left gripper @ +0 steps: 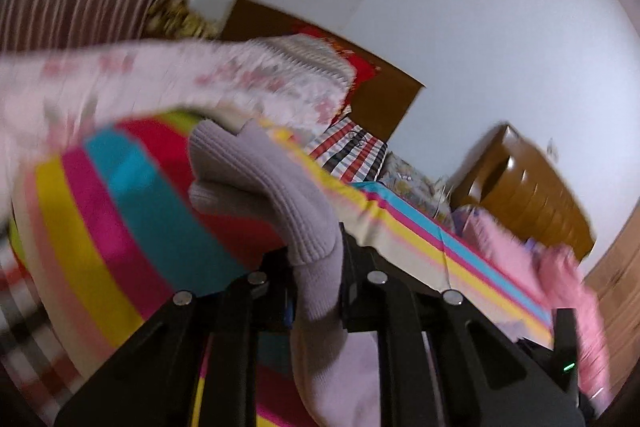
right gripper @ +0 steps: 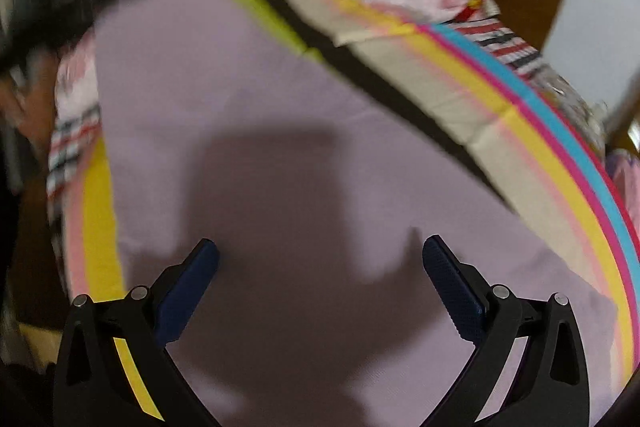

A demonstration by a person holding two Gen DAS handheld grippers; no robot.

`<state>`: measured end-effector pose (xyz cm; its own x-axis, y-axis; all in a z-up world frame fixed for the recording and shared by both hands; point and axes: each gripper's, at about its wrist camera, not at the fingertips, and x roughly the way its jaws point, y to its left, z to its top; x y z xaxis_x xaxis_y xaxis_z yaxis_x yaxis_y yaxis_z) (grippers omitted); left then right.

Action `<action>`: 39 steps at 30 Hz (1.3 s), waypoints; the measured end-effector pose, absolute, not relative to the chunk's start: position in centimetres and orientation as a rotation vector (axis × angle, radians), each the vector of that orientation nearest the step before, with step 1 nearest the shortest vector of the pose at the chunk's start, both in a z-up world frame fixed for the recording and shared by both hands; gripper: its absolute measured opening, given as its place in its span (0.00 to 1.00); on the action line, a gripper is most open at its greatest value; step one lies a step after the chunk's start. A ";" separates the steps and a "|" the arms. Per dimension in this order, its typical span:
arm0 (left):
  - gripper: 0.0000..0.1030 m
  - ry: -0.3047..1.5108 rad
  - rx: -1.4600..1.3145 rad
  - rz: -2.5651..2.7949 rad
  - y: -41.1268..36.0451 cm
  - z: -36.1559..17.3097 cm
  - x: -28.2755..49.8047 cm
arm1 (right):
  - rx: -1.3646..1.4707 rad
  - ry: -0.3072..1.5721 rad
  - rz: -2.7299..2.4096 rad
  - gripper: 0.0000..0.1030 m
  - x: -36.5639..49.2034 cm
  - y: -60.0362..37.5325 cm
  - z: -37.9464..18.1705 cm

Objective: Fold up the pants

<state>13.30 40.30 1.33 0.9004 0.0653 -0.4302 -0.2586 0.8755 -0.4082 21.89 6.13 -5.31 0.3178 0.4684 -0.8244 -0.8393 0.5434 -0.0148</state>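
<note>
The pale lilac pants (right gripper: 280, 131) lie spread on a bed with a rainbow-striped sheet (right gripper: 516, 131). My right gripper (right gripper: 320, 267) is open and empty, hovering just above the flat lilac cloth; its blue pads (right gripper: 452, 287) stand wide apart. My left gripper (left gripper: 316, 283) is shut on the pants' ribbed cuff (left gripper: 276, 187), which bunches up between the black fingers and is lifted above the striped sheet (left gripper: 132, 203). The view is blurred by motion.
A pink-and-white floral quilt (left gripper: 180, 79) lies across the far side of the bed. Striped clothes (left gripper: 352, 151) and a pink garment (left gripper: 560, 267) sit further along. A brown headboard (left gripper: 384, 87) and a wooden cabinet (left gripper: 532, 183) stand against the white wall.
</note>
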 end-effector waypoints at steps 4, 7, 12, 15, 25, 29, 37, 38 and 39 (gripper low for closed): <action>0.14 0.368 -0.344 0.105 35.0 6.2 13.6 | -0.448 0.892 0.926 0.95 22.7 5.3 -5.4; 0.14 0.331 -0.234 -0.005 29.5 9.1 14.6 | -0.333 0.859 0.851 0.95 22.7 2.3 -3.9; 0.15 0.354 -0.012 -0.231 16.8 9.0 15.8 | 0.160 0.745 0.675 0.95 23.8 -13.0 0.1; 0.16 0.478 0.141 -0.355 8.6 3.7 17.6 | 0.247 0.687 0.468 0.95 22.9 -21.9 1.2; 0.76 0.720 0.120 -0.576 6.2 -3.1 17.6 | 0.357 0.775 0.350 0.96 18.8 -28.7 -1.0; 0.97 0.648 -0.090 -0.592 12.6 0.9 14.6 | 0.419 0.896 0.505 0.96 18.0 -24.8 -3.5; 0.97 0.777 0.011 -0.195 19.6 -3.1 11.4 | 0.375 1.082 0.599 0.90 17.7 -17.8 -5.8; 0.97 0.790 0.045 -0.189 19.4 -4.0 10.9 | 0.401 1.090 0.594 0.84 18.0 -17.7 -5.7; 0.97 0.801 0.073 -0.193 19.0 -4.6 10.8 | 0.436 1.099 0.603 0.81 18.4 -17.6 -5.8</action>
